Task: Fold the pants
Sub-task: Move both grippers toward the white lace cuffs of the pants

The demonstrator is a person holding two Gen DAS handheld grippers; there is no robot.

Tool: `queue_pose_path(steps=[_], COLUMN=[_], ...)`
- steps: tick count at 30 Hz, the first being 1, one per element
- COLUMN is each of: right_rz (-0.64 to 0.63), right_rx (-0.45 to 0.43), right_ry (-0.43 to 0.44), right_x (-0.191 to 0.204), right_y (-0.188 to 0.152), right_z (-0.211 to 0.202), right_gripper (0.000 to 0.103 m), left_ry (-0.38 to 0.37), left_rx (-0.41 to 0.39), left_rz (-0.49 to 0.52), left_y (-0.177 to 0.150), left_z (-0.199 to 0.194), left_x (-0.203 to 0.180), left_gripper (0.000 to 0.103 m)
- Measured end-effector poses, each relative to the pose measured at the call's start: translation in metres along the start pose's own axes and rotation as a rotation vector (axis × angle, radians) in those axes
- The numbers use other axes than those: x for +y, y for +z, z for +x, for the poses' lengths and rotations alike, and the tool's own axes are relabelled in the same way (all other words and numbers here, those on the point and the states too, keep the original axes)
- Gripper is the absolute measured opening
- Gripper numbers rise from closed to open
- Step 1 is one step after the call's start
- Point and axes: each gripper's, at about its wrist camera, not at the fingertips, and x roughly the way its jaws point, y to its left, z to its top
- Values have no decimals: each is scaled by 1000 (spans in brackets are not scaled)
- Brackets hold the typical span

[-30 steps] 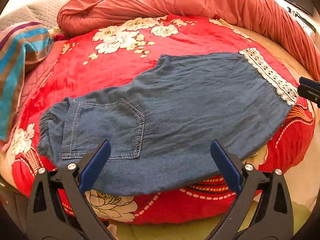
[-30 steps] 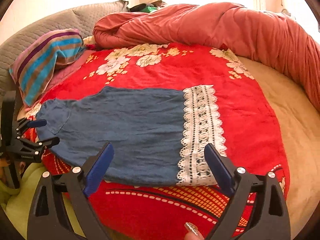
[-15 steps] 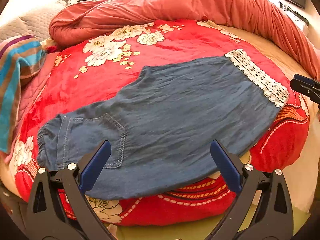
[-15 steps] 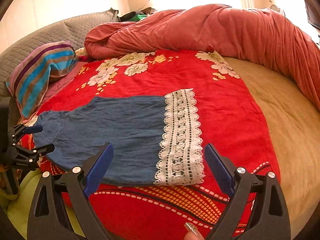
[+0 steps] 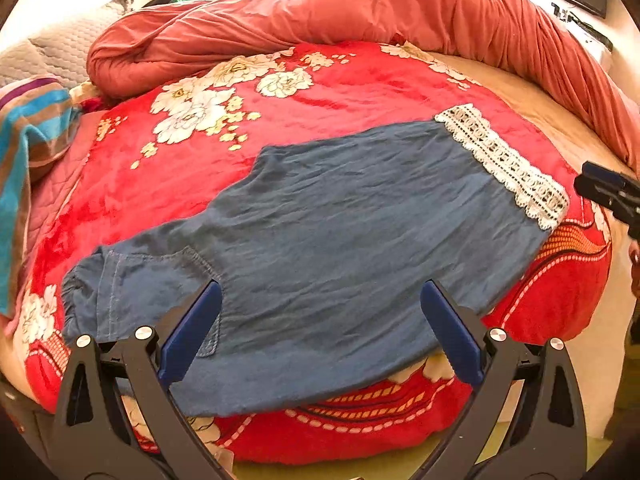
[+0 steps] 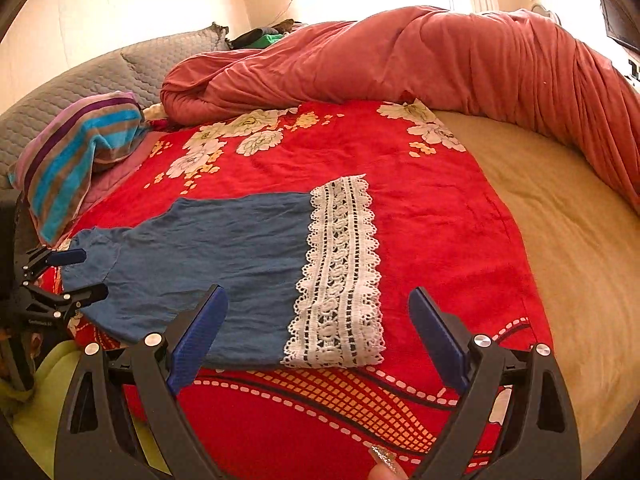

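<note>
Lying flat on the red blanket point(image 6: 420, 208) on the bed, the pants point(image 5: 340, 248) look already folded leg over leg, so only one wide leg shows. The waist end with the back pocket point(image 5: 160, 276) points to the left side, and the white lace hem point(image 6: 340, 272) points to the right. The cloth is spread smooth, maybe so the next fold comes out neat.

The left gripper point(image 5: 320, 332) hangs over the near edge of the pants, close to the pocket. Its jaws are wide apart and hold nothing. The right gripper point(image 6: 318, 336) hangs over the near corner of the lace hem. Its jaws are wide apart too, and empty. Neither one touches the cloth, as far as can be seen.

Each gripper sits by one end of the pants, which makes sense: one can take the hem and one can steady the waist. My guess is the next step is to pinch the lace end and bring it over to the waist end, folding the pants in half.

A pink quilt point(image 6: 440, 60) is bunched up at the far side of the bed, well apart from the pants. A striped towel point(image 6: 76, 156) lies far off to the left.
</note>
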Motion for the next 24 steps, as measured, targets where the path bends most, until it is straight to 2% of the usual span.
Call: queue_pose_path(steps=[9, 16, 20, 24], right_rz=[31, 83, 100, 105], right_rx=[22, 39, 62, 79], right_ry=[5, 28, 45, 57], right_x=[-11, -19, -22, -22], right_y=[-7, -15, -18, -21], right_z=[6, 16, 24, 30], right_gripper=[91, 91, 91, 91], left_ry=[-27, -56, -95, -99], left_rx=[-11, 24, 9, 14], left_rz=[60, 103, 103, 122], left_y=[30, 55, 73, 89], left_z=[13, 40, 50, 62], left_x=[-25, -39, -42, -47], left_gripper=[93, 93, 93, 93])
